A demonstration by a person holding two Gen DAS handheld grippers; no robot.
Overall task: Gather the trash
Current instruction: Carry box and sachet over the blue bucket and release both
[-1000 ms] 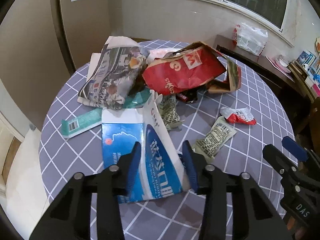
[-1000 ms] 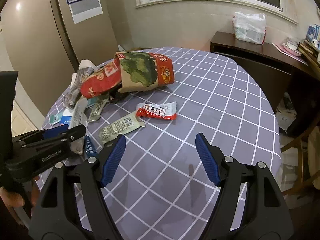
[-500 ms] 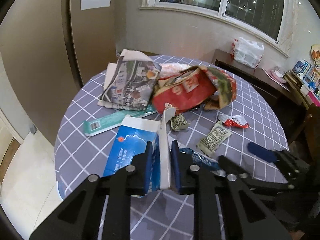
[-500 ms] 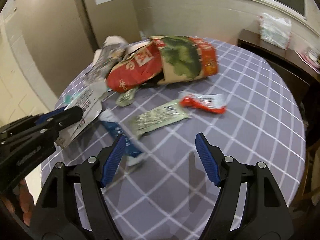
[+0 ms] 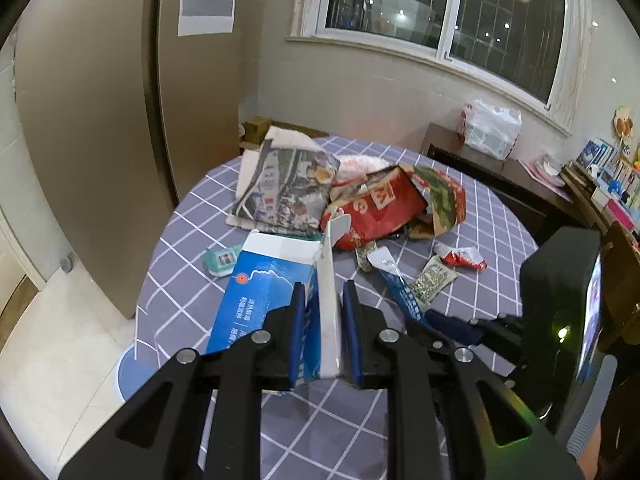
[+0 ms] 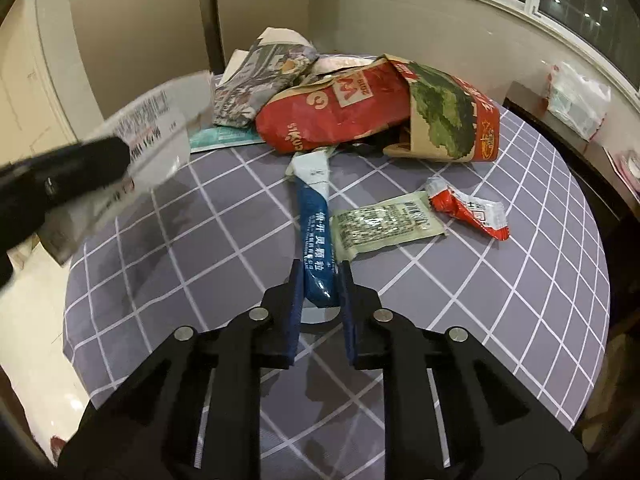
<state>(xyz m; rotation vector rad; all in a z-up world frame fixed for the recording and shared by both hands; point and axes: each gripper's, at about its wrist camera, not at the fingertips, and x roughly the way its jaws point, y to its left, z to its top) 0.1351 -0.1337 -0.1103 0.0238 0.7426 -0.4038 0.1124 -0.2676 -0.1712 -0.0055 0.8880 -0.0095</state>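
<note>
Blue plastic sits between my right gripper (image 6: 319,294) jaws at lower centre of the right view: the blue sachet (image 6: 316,232), its near end pinched between the narrow-set pads. Its long axis runs straight up the frame away from me, the white torn end pointing toward the red bag (image 6: 340,116) in the upper middle. So the pull is back along that line, toward me.

My left gripper (image 5: 325,340) is closed on the upright flap of the blue-and-white carton (image 5: 256,300), low centre in the left view; the carton looks lifted off the table (image 5: 492,216), though blur in the right view makes that hard to confirm.

Beyond the sachet, just to its right, lies the green printed wrapper (image 6: 384,226), touching or nearly touching it, then the small red wrapper (image 6: 468,212). Both are nearer my right gripper than my left. Farthest, upper centre, the newspaper (image 5: 284,192) leans against the red bag.
</note>
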